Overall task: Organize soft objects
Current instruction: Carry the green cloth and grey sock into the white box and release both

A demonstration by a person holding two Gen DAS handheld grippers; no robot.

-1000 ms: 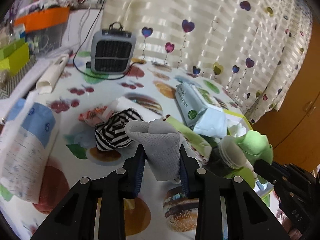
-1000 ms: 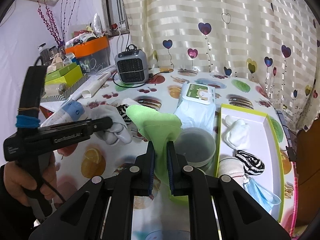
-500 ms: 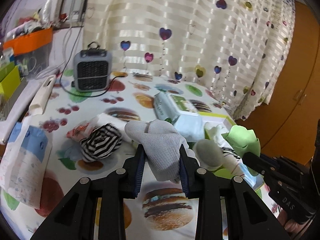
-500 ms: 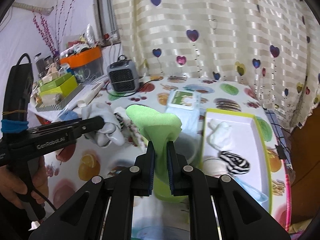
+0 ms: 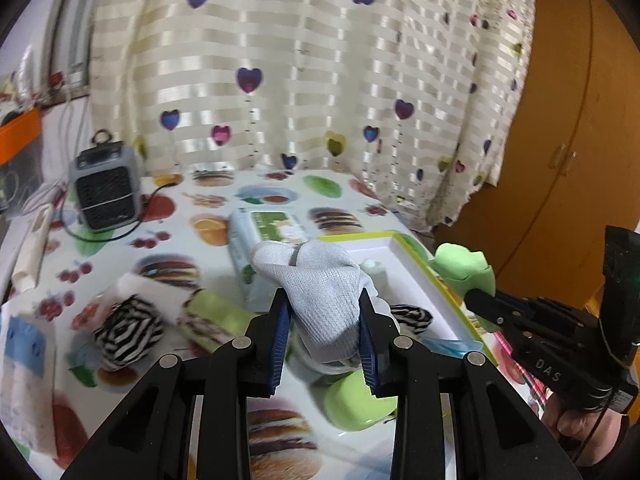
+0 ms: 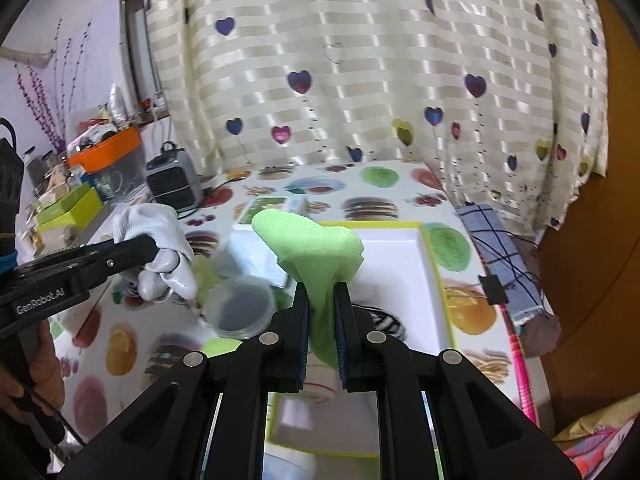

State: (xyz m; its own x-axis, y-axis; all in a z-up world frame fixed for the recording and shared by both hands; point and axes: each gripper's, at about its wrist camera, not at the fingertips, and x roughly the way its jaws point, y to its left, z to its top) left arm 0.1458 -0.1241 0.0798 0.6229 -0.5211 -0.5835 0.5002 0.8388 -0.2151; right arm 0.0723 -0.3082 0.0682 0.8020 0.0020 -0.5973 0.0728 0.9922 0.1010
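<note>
Left tongs [image 5: 324, 336]: clamped on grey sock [image 5: 320, 288], left of white tray [image 5: 404, 256].
Right tongs [image 6: 322, 344]: pinching green cloth [image 6: 316, 248] above that tray.

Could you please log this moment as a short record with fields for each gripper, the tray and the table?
left gripper: shut on a grey knitted sock, held above the table
right gripper: shut on a light green soft cloth, jaws nearly together
tray: white rectangular tray with a yellow-green rim, holding a zebra-striped fabric roll
table: fruit-and-burger printed tablecloth, second black-and-white striped fabric bundle, wet-wipes pack, small grey heater
</note>
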